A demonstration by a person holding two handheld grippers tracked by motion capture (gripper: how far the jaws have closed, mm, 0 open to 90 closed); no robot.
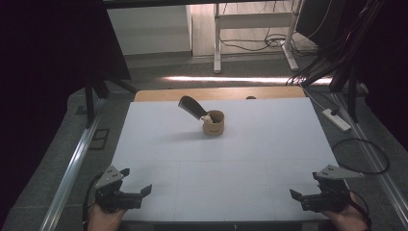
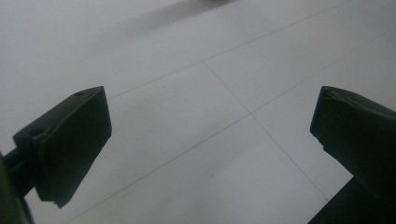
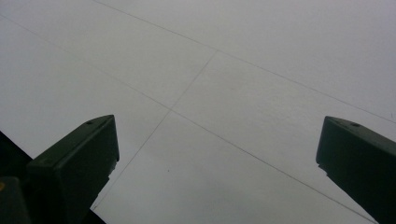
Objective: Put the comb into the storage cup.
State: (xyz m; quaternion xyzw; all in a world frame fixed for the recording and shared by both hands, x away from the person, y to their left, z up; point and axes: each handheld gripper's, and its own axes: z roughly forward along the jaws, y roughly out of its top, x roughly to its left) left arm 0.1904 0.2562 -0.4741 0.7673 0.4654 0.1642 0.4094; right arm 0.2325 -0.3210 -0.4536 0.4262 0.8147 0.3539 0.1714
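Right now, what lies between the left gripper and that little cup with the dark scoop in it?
Nothing: in the high view, bare white table stretches from the left gripper to the cup and scoop.

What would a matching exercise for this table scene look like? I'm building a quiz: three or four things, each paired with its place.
Things:
1. left gripper
2. right gripper
3. wooden cup
4. dark scoop

Places:
A. near right corner of the table
B. leaning out of the cup, up to its left
C. near left corner of the table
D. far middle of the white tabletop

Pairs: 1-C, 2-A, 3-D, 4-B
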